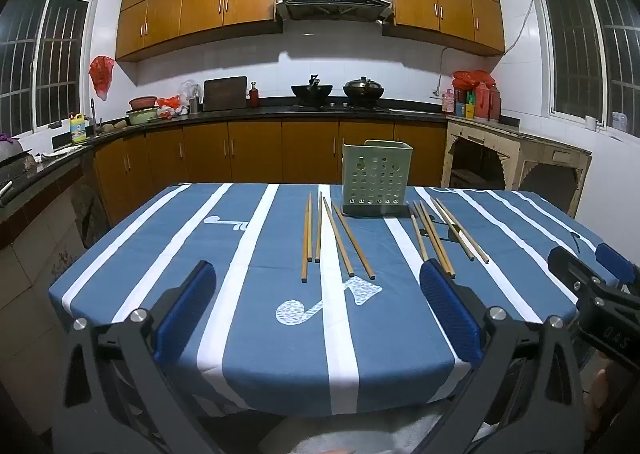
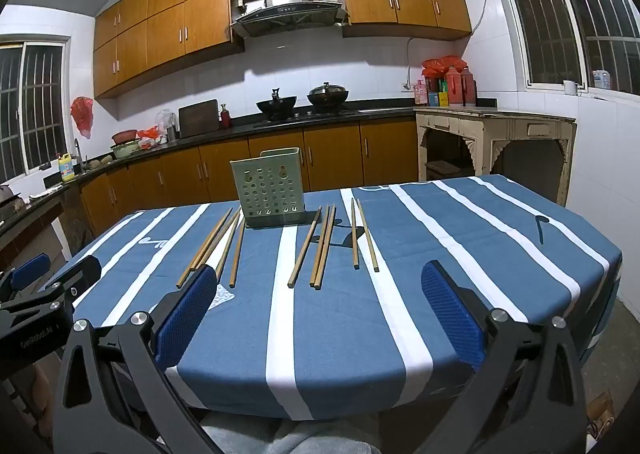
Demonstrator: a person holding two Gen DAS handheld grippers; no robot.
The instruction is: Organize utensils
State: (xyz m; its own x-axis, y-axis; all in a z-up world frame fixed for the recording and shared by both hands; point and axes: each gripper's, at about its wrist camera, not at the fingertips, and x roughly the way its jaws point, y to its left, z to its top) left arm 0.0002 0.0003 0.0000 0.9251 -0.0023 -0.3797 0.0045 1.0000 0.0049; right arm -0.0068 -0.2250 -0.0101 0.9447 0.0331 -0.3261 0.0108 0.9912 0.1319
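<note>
- Left tongs [image 1: 316,314]: spread to full width, nothing between the blue pads, poised over the near edge of the counter [image 1: 120,278] and tilted gently downward. Judged a ready stance before any pick.
- Right tongs [image 2: 320,314]: likewise spread wide and empty, alongside the left pair, same shallow downward tilt.
- Chopsticks: loose on the striped cloth ahead of both tongs, in two clusters. The left cluster [image 1: 320,232] lies ahead of the left tongs; the right cluster [image 2: 324,244] ahead of the right tongs. Presumably one cluster per hand.
- Green holder [image 1: 376,177]: upright beyond the chopsticks, between the two clusters, perforated face toward the tongs; judged the destination.
- Not verifiable: the holder's interior and any contents; the exact chopstick count where sticks overlap; each tongs' handle and the person's hands, cut off at the frame bottom.
</note>
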